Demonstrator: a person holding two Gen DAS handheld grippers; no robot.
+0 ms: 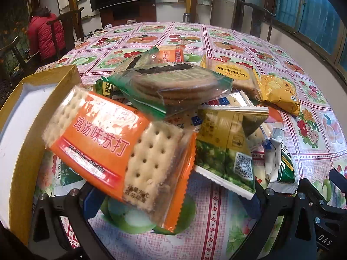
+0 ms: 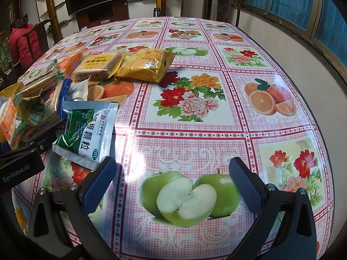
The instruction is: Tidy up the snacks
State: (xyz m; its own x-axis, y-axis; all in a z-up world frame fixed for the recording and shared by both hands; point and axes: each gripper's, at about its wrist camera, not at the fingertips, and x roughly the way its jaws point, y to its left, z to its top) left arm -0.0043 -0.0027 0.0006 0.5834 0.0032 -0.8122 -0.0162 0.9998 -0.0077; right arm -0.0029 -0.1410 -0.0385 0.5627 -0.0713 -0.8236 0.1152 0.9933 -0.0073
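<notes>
Left claw clamped on orange cracker pack, lifted off tablecloth and tilted; only one blue pad visible under pack's lower left corner, other finger hidden behind wrappers. Just past claw: snack pile w/ round biscuit pack in green-edged wrapper on top, green-and-gold pea snack bag to claw's right, touching cracker pack's right edge. Farther ahead and right: yellow cracker pack beside gold foil bag, both lying flat. Second orange pack at far side of pile. White-and-green sachet right of claw, near its right finger. Gold-rimmed box w/ white inside off to claw's left, open top, just beside held pack; whether touching, can't tell.

Right claw spread wide, nothing between pads, hovering over green apple print on tablecloth. White-and-green sachet just ahead-left of claw's left pad, close to tip; contact unclear. Pile beyond that on left, w/ pea snack bag and biscuit pack at its edge. Yellow cracker pack and gold foil bag well ahead, left of centre, touching each other. Black body of left tool at far left edge.

Person in red jacket by chair, far back left.
</notes>
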